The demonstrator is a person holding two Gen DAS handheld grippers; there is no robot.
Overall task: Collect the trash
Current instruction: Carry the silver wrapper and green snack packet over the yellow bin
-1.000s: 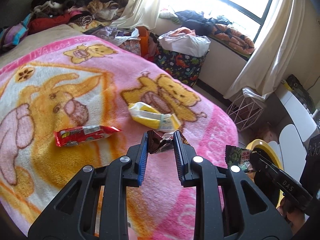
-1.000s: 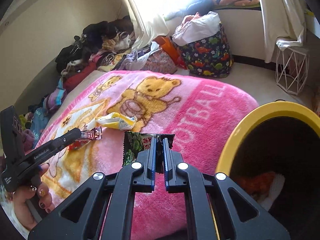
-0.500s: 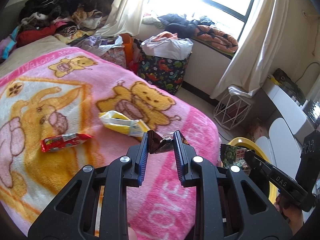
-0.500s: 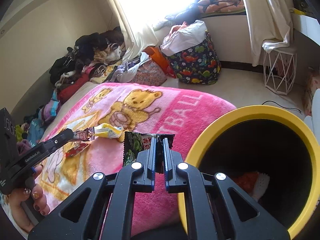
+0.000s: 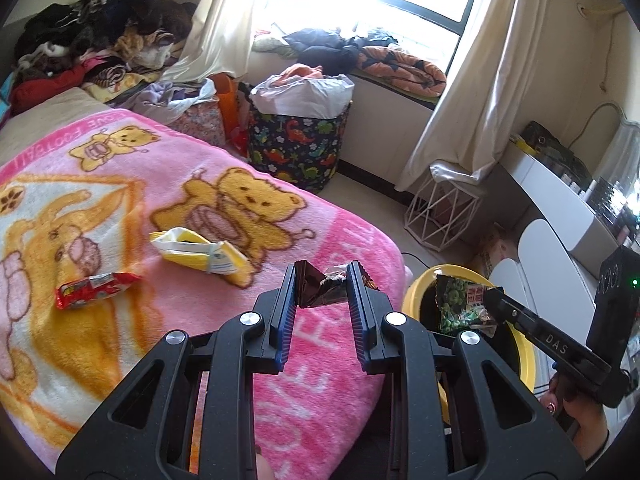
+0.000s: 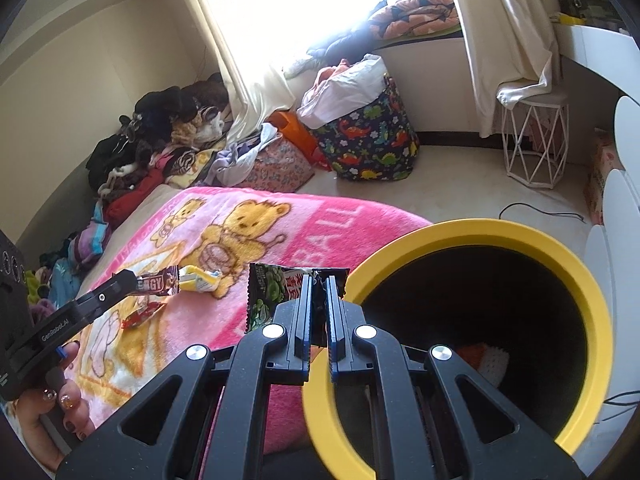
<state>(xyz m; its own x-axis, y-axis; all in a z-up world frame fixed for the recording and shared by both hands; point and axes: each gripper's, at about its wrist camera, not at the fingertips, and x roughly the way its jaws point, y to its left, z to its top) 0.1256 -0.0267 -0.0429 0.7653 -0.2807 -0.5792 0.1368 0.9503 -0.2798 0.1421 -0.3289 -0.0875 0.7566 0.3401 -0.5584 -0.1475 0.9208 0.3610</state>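
The left gripper (image 5: 323, 280) has its jaws clamped on a crumpled dark wrapper (image 5: 322, 290), held above the edge of the bed's pink blanket (image 5: 320, 380). The right gripper (image 6: 319, 284) pinches a green snack packet (image 6: 270, 292) between nearly closed jaws, beside the rim of the yellow bin (image 6: 472, 230). Farther off, a yellow packet (image 5: 200, 254) and a red wrapper (image 5: 94, 290) lie apart on the blanket. Beyond the bed stands a dinosaur-print basket (image 5: 298, 148) under the window.
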